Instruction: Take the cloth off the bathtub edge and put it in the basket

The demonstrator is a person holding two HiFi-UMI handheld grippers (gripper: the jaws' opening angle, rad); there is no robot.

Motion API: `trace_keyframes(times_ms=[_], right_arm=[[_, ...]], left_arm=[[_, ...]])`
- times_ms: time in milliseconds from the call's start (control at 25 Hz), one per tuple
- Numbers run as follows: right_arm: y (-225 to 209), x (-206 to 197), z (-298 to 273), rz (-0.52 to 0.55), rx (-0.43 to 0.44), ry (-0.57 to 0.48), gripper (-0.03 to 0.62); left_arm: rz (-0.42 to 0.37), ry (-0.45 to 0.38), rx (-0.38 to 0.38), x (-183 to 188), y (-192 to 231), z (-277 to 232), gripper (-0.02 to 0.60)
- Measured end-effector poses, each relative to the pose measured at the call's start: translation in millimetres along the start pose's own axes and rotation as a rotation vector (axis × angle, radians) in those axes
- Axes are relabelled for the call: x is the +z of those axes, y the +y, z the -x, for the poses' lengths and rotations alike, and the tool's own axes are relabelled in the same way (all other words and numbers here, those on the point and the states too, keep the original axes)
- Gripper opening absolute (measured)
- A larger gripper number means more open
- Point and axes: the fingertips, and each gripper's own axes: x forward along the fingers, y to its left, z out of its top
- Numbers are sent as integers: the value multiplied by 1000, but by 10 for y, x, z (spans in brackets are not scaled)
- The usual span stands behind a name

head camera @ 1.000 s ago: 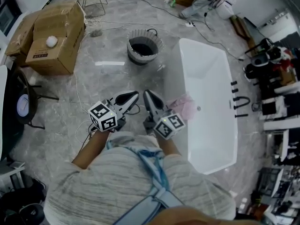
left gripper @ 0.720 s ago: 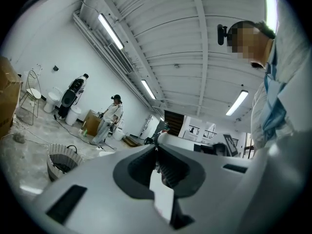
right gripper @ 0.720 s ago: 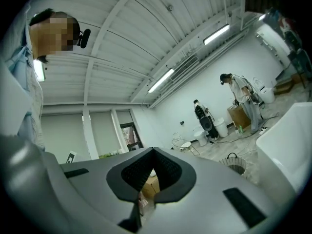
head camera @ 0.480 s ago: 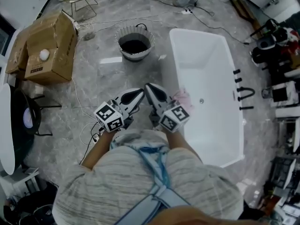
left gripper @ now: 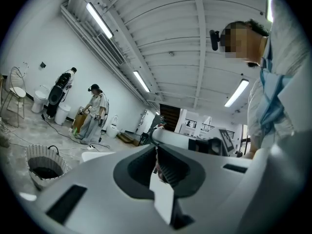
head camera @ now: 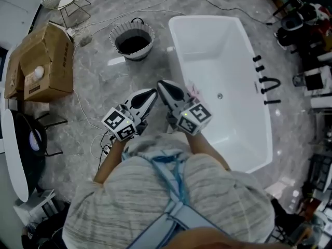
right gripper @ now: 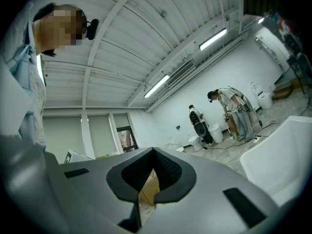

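Grey marbled floor, with loose cables across it. Cardboard box at left, wire chair beyond it at far left. White walls. Ribbed white ceiling carries lit strip lights.

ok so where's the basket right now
Head view, upper left of centre: the basket stands on the floor between the cardboard box and the bathtub.
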Motion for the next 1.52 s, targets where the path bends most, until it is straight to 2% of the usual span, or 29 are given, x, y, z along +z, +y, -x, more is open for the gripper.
trace_keyframes(times_ms=[320,480,1120,1400,1520], right_arm=[[-409,181,324,11,18,-20,3],[-570,117,444,10,13,8,3],[-1155,-94,425,10,-105,49,3],[-1375,-374,576,-2,-161,74,3],[-1522,-516,697,-7,-192,90,3]], left_arm=[[-14,11,-36,-126,-158,-589,5],[-15,57,-51,-306,-210,-732,5],[-32,190,-175,-612,80,-1143,5],[-5,263,-233,-962,120,-1251,5],[-27,305,-285,-1179,121,-1361,5]])
